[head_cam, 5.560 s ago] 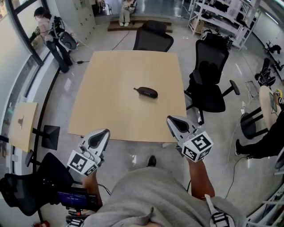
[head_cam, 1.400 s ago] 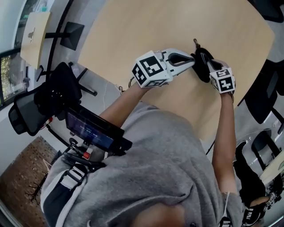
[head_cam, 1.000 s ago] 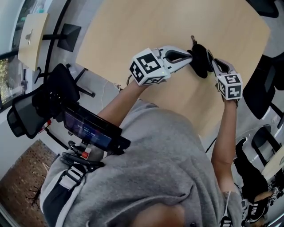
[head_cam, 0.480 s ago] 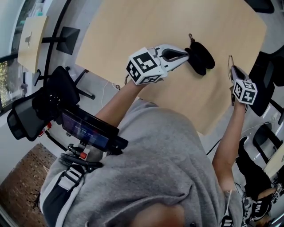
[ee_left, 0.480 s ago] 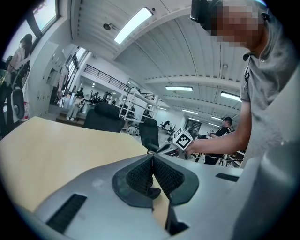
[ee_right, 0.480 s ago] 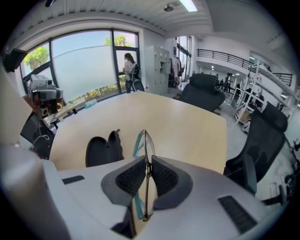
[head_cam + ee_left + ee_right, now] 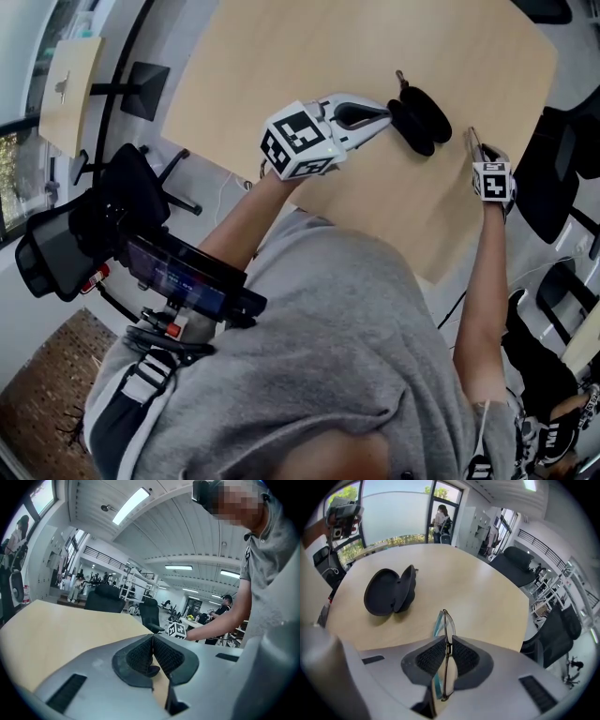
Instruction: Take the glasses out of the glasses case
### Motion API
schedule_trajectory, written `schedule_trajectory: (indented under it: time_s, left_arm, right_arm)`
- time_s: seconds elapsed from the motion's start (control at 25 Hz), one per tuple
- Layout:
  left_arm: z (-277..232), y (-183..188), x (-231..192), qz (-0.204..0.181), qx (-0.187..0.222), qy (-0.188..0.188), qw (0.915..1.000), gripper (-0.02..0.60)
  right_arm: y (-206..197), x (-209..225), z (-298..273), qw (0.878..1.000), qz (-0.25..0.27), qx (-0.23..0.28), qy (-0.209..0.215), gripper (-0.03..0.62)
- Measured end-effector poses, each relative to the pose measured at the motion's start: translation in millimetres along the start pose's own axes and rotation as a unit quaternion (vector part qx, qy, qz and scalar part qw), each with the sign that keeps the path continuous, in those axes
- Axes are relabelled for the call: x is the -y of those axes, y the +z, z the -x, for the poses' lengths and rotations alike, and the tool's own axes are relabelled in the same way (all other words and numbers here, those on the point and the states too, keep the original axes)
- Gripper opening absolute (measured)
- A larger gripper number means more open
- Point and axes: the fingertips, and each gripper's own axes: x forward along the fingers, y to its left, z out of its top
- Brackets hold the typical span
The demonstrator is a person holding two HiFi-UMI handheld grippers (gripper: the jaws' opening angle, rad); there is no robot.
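A black glasses case [image 7: 420, 117] lies open on the wooden table [image 7: 281, 56]; in the right gripper view this case [image 7: 389, 592] is hinged open with nothing inside. Thin dark-rimmed glasses [image 7: 446, 625] stand folded and edge-on between the pads of my right gripper [image 7: 446, 641], which is shut on them. Seen from the head view, the right gripper [image 7: 478, 155] holds the glasses [image 7: 472, 141] right of the case, low over the table near its right edge. My left gripper [image 7: 384, 112] points at the case's left side, and its pads [image 7: 140, 656] meet.
Black office chairs [image 7: 544, 178] stand off the table's right edge, and another chair [image 7: 84, 225] is on the floor at the left. A screen device [image 7: 183, 281] hangs at the person's chest. The person's right arm [image 7: 220, 625] crosses the left gripper view.
The right gripper has lifted the glasses out of the case, carried them to the right and lowered them toward the table. The left gripper has drawn back a little from the case.
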Motion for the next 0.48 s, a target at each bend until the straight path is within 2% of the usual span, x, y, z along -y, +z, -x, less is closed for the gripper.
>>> schedule_trajectory:
  time_s: [0.28, 0.36, 0.44, 0.48]
  left_arm:
    - [8.9, 1.3, 13.3, -0.012, 0.005, 0.011, 0.9999, 0.005]
    - [13.7, 3.8, 18.8, -0.018, 0.009, 0.014, 0.9997, 0.005]
    - [21.6, 6.2, 26.2, -0.022, 0.013, 0.016, 0.9995, 0.005]
    - [26.6, 6.9, 30.4, -0.025, 0.014, 0.017, 0.9994, 0.005]
  right_arm:
    - [-13.8, -20.3, -4.9, 0.999, 0.036, -0.011, 0.018, 0.044]
    - [-15.7, -24.9, 1.3, 0.999, 0.034, -0.013, 0.024, 0.082]
    - [-15.2, -28.3, 11.5, 0.999, 0.03, -0.009, 0.023, 0.155]
    - [-15.3, -30.9, 17.8, 0.999, 0.029, -0.007, 0.021, 0.16]
